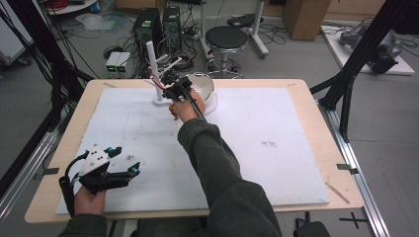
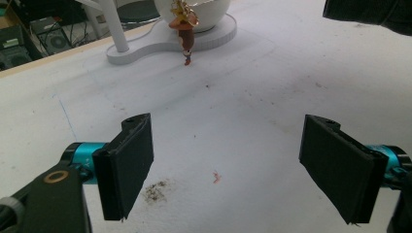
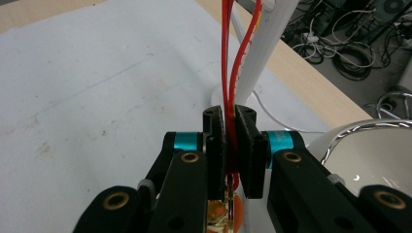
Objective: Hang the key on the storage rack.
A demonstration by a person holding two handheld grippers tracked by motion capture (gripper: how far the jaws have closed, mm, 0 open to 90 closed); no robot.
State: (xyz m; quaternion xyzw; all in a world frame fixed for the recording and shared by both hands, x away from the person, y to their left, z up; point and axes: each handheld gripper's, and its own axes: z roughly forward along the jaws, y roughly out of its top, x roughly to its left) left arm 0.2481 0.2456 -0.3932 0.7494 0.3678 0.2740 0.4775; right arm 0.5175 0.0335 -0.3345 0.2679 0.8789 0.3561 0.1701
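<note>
My right gripper is shut on a red cord loop that runs up beside a white post. A small orange charm hangs under its jaws. In the high view this gripper sits at the far middle of the table, beside the post and a white bowl. The left gripper view looks across at the brown and gold charm figure, which dangles before the bowl and the stand's base. My left gripper rests at the near left, open with nothing between its pads.
A white foam board covers most of the wooden table. Small dirt specks lie on it near the left gripper. Behind the table stand a black stool and computer towers. Black frame posts rise at the right.
</note>
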